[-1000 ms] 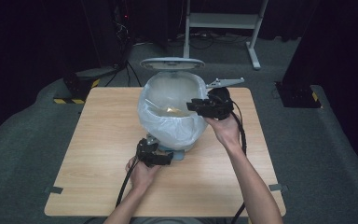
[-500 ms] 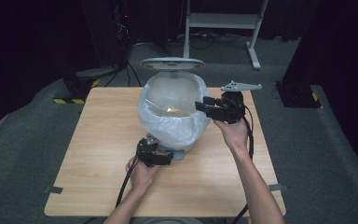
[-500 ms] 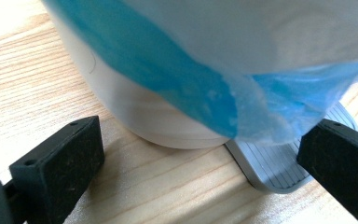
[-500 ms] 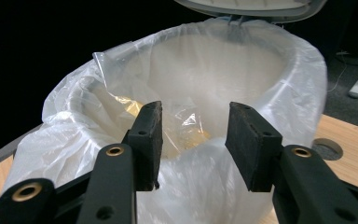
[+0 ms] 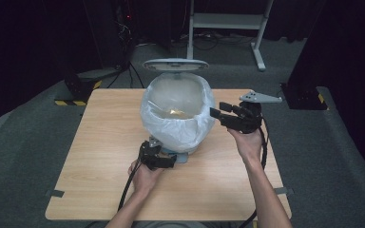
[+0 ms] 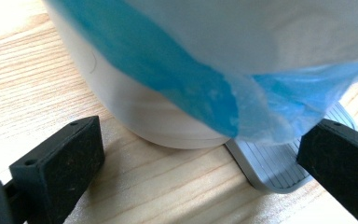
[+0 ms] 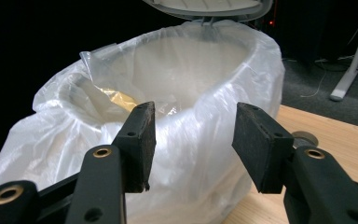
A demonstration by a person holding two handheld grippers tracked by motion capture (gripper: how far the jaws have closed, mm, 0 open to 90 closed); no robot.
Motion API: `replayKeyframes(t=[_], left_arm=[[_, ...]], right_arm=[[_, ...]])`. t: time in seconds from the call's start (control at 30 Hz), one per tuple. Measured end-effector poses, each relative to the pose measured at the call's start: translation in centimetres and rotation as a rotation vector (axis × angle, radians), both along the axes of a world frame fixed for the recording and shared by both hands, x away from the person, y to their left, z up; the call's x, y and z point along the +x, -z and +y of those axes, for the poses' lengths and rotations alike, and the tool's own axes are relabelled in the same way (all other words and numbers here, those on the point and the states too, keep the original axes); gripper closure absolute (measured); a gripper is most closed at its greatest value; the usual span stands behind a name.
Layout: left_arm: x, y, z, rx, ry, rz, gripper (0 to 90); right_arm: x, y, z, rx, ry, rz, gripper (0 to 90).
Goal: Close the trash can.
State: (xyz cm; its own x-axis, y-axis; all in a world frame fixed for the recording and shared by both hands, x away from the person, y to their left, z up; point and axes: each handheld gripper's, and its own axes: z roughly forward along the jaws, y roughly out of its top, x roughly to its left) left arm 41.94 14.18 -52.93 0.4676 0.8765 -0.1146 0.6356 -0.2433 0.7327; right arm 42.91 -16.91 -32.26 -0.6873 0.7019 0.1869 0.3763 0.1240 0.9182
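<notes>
— Pedal bin (image 5: 171, 137), is that what they're working on?

— Yes, a small white one, standing in the middle of the high view on the wooden table (image 5: 100, 166), a little above centre. Its lid (image 5: 175, 64) is tipped up at the back, near the top of the frame.

— And the plastic all over it?

— A thin bin liner (image 5: 190, 128), folded out over the rim and hanging down the sides. Something yellowish lies inside it (image 5: 173, 112); I can't tell what.

— Where are the person's hands?

— The right gripper (image 5: 224, 114) sits just right of the bin at rim height, pointing left at the liner. In the right gripper view its jaws have just been opening, with a clear gap and nothing pinched; the liner is just beyond them.

— The other one?

— The left gripper (image 5: 166, 159) rests low on the table, below the bin in the frame, at its foot. From the left gripper view its jaws stand wide apart on either side of the bin's base, pads clear of it. The grey ribbed pedal (image 6: 272, 163) lies beside the right-hand jaw at the lower right, under the liner's hem, which looks blue there.
</notes>
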Motion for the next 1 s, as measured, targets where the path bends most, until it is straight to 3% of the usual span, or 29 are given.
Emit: replayKeyframes(t=[1.0], left_arm=[[0.0, 0.0, 0.0, 0.002, 0.001, 0.001, 0.7]], right_arm=[[-1.9, 3.5, -2.9, 0.026, 0.069, -0.004, 48.6]])
